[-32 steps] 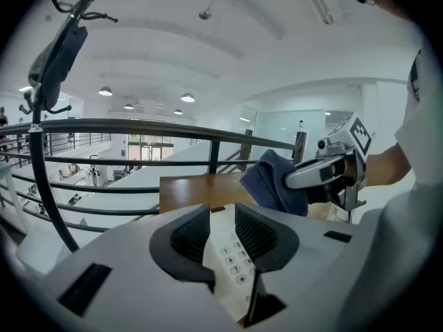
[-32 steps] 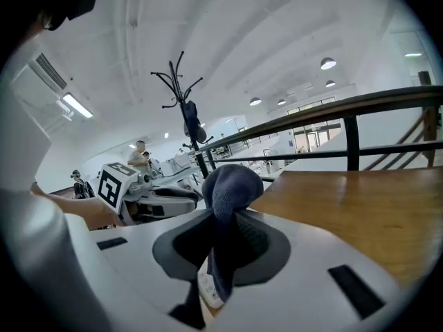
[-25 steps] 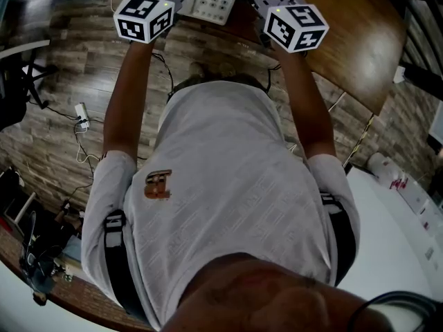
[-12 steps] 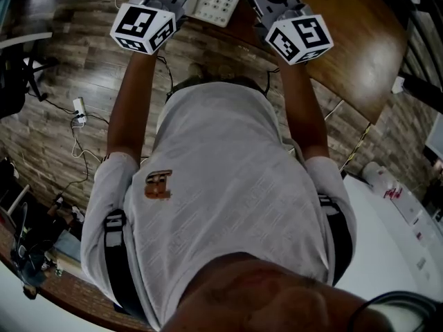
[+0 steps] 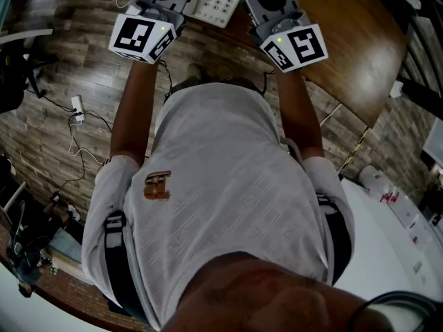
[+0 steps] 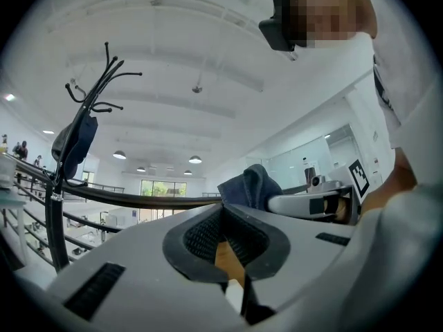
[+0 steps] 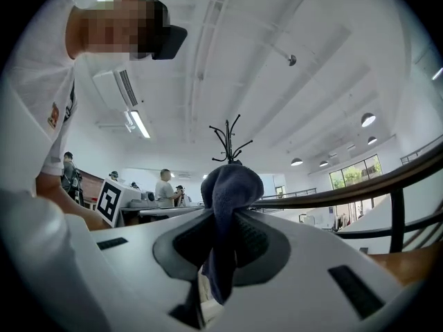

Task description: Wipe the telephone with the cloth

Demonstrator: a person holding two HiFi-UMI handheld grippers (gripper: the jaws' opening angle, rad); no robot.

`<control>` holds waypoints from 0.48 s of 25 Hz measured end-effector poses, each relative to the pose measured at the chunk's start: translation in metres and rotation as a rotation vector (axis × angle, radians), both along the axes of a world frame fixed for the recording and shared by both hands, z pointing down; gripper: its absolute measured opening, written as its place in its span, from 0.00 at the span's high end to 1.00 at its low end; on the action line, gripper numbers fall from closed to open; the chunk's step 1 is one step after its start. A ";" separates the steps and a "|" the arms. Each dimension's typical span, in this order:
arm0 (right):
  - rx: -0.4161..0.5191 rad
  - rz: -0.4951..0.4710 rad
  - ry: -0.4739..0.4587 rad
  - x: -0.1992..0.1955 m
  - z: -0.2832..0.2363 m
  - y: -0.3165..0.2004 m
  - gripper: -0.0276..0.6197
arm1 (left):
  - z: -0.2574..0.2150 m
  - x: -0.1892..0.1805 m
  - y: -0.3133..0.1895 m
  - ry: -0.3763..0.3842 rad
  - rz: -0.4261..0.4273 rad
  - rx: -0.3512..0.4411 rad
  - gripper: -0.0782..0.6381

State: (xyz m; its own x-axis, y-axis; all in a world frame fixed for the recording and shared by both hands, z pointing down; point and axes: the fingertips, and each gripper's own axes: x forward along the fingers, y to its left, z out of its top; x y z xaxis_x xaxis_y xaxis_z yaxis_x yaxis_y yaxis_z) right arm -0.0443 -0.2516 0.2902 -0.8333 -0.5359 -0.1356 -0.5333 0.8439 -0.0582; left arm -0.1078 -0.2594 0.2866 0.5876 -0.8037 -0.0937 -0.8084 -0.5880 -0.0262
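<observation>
Right now I have both tools raised above the desk edge, pointing roughly level, so neither gripper view shows the work surface, only ceiling and railings. The right gripper (image 7: 223,216) is clamped on the cloth (image 7: 232,182), a dark blue wad that bulges out past the jaw tips, with a tail hanging down behind the pads. The left gripper (image 6: 223,208) is clenched with nothing between its pads. The telephone (image 5: 216,2) lies on the brown table (image 5: 339,40) at the very top of the head view, between the 2 grippers. Only its white keypad shows, so I cannot tell where the handset or cord sits.

I judge the wipe itself has not started, since the cloth is in the air and well apart from the phone. To do it well I would tip the right tool nose-down so the bulging wad meets the plastic first and the hard jaw tips stay off it. I would then drag in straight, slow strokes along the rows of keys with light pressure. A phone like that probably slides easily on polished wood, so the closed left tool could rest against its near edge as a stop. The grip on the cloth looks deep enough, but the dangling tail could snag on a corner.
</observation>
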 end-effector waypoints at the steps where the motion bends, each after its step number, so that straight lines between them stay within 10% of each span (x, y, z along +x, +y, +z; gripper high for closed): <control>1: 0.006 -0.007 -0.004 -0.001 -0.001 0.003 0.85 | -0.002 0.000 0.003 -0.002 -0.004 0.001 0.87; 12: 0.033 -0.034 -0.011 -0.012 -0.006 0.013 0.85 | -0.008 -0.009 0.013 0.010 -0.023 0.015 0.87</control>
